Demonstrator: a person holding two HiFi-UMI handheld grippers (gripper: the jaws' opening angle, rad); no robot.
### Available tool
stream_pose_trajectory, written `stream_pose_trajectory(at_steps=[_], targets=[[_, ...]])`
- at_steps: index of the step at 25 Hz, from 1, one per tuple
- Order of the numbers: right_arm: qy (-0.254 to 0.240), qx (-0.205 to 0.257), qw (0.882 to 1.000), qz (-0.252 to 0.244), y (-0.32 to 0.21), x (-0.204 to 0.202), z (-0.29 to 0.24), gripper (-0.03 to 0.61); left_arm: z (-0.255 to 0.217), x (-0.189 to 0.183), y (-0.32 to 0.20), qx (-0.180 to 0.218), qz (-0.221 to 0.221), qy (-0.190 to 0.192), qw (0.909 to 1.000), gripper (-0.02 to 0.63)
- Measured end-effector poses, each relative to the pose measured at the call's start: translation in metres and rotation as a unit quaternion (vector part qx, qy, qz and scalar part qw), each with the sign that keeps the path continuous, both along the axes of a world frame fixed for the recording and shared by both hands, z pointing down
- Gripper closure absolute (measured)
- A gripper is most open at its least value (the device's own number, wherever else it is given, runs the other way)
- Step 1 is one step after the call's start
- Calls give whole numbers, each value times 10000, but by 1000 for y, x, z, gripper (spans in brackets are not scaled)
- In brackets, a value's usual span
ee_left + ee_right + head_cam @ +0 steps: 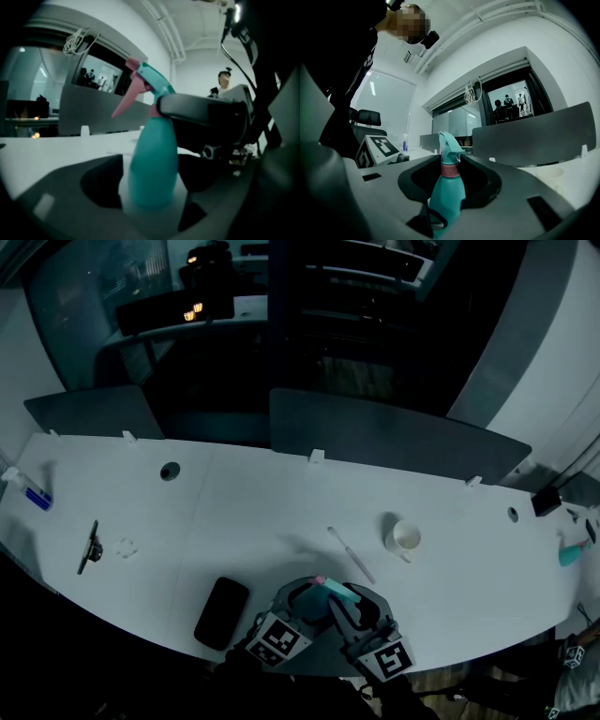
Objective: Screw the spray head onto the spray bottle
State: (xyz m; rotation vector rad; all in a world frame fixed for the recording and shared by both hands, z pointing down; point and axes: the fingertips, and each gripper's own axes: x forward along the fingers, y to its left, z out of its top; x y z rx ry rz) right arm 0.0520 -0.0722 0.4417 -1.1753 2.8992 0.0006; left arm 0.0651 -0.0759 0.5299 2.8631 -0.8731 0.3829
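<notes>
Nearest the camera, the left gripper (298, 601) and the right gripper (361, 610) met over the near edge of the table (281, 493), their black-and-white marker cubes facing up. Between them stood the spray bottle (154, 164), a smooth teal plastic body, rounded and tapering toward the neck. The spray head (150, 82) sat on top of it, teal with a pink trigger and a ribbed pink collar.

The left gripper's jaws stood wide apart on either side of the bottle's lower body, with dark gaps on both sides. The right gripper's jaws were clamped on the bottle at the neck, just under the spray head.

The table was white, matte and curved, with a round cable hole (170, 471) to the far left. A flat black phone (222, 612) lay just left of the grippers. A thin pale stick (351, 555) and a white cup (404, 537) lay beyond them. A small dark tool (90, 547) rested well to the left.

Grey partition screens (394, 437) lined the far edge. The room behind was dim, with glass walls and dark chairs.
</notes>
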Motion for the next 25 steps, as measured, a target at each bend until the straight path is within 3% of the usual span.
stream_pose_trajectory(at_steps=[2, 3, 5, 7, 9, 12, 15, 17, 19, 20, 22, 25], targets=[[12, -30, 10000, -6, -1, 0, 0, 447, -1, 3, 1, -67, 265, 29, 9996, 279], [-9, -61, 10000, 26, -1, 1, 1, 448, -1, 4, 1, -16, 182, 51, 9998, 282], [-45, -93, 9999, 106, -1, 5, 1, 448, -3, 6, 1, 158, -422, 129, 9989, 284], [-48, -79, 9999, 135, -1, 5, 1, 448, -5, 3, 0, 275, -1345, 160, 9904, 284], [-46, -73, 9999, 144, -2, 4, 1, 448, -3, 3, 1, 292, -1848, 4, 9823, 284], [28, -60, 9999, 115, 0, 4, 2, 448, -2, 1, 3, 299, -1386, -155, 9898, 280], [97, -22, 10000, -4, 1, 2, 2, 448, -7, -7, 2, 21, -477, 131, 9988, 249], [32, -55, 10000, -3, 0, 2, 2, 448, -7, -6, 2, -205, 124, 240, 9994, 249], [-52, -104, 9999, 75, -3, 6, 2, 448, -8, 1, 2, -203, 335, 301, 9988, 302], [-66, -112, 9999, 114, -4, 8, 3, 448, -9, 3, 1, -146, 203, 325, 9992, 304], [-48, -101, 9998, 167, -5, 10, 2, 448, -12, 5, -1, 33, -459, 339, 9984, 305], [-63, -104, 9996, 235, -3, 9, 3, 448, -9, 3, 2, 302, -1666, 7, 9856, 305]])
